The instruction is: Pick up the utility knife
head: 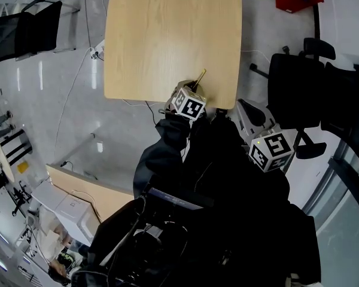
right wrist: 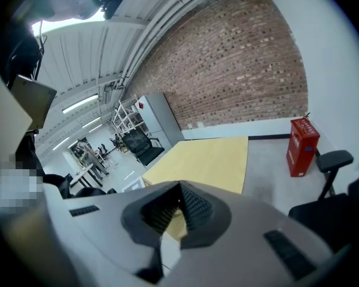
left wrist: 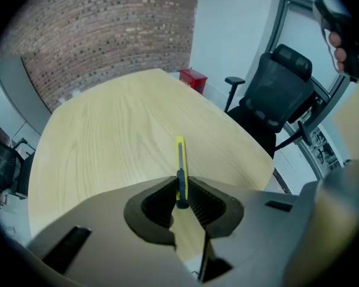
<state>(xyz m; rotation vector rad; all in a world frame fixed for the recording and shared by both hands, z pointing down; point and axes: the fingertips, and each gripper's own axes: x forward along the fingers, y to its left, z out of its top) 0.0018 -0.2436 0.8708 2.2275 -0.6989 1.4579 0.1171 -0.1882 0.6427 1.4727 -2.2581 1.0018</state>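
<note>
Partly hidden utility knife [left wrist: 180, 157] clamped in left tool [left wrist: 181, 191], right tool [right wrist: 177, 197] closed

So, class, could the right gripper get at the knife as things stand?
Probably not readily: the right gripper is shut and held off the table, and the left gripper clamps the near end of the knife.

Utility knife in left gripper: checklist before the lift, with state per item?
1. Left gripper shut on the utility knife: ok.
2. Grip near the knife's middle: not ok; the jaws hold one end and most of it sticks out forward.
3. Knife clear of the table: cannot tell.
4. Blade retracted: cannot tell.
5. Right gripper shut, empty and away from the knife: ok.
</note>
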